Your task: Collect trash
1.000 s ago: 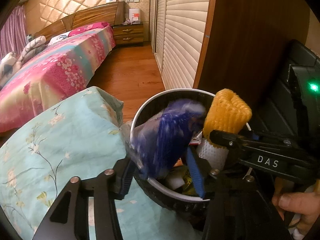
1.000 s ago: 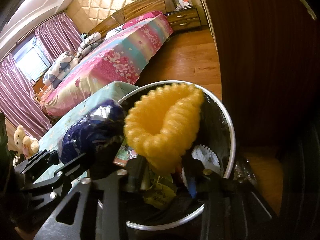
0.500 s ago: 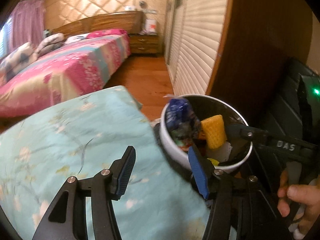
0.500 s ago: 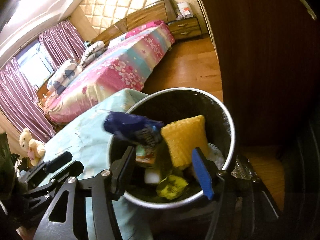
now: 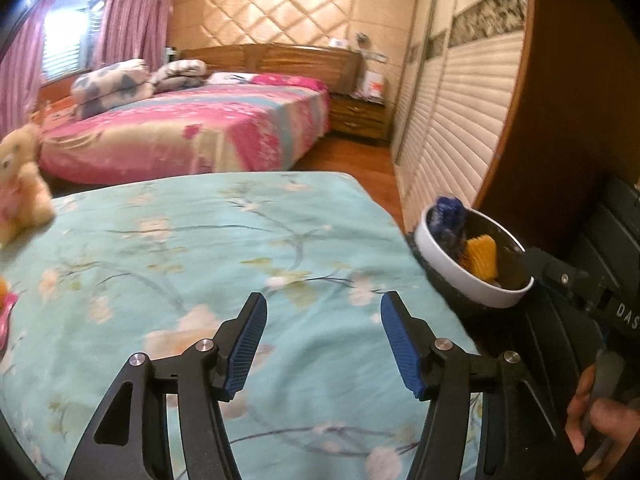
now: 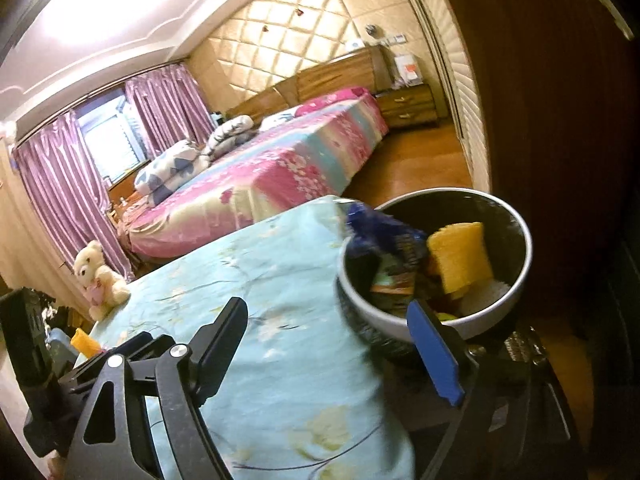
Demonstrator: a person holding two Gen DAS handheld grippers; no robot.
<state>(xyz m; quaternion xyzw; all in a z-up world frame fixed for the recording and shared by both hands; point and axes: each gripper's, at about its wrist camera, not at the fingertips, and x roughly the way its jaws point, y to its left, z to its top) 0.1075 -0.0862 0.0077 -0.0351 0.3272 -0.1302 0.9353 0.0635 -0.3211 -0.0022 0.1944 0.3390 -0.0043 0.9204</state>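
Observation:
A round white-rimmed trash bin (image 6: 520,264) (image 5: 452,276) stands off the right edge of the teal floral bed cover (image 5: 224,264). In it lie a blue crumpled wrapper (image 6: 384,232) (image 5: 450,216), a yellow ribbed sponge (image 6: 460,260) (image 5: 482,256) and other scraps. My left gripper (image 5: 322,346) hangs over the bed cover, left of the bin, its jaws opening with nothing between them. My right gripper (image 6: 332,356) is near the bin's front rim, jaws opening and empty.
A teddy bear (image 6: 100,276) (image 5: 20,188) sits at the cover's far left corner. An orange and pink item (image 5: 6,300) lies at the left edge. A pink floral bed (image 5: 180,132), wooden floor (image 6: 420,160), slatted wardrobe doors (image 5: 452,120) and a dark wooden panel (image 5: 568,92) lie beyond.
Both grippers let go of their loads into the bin, the left the blue wrapper, the right the yellow sponge. Both then pulled back, the left swinging left over the bed cover, and both opened wider.

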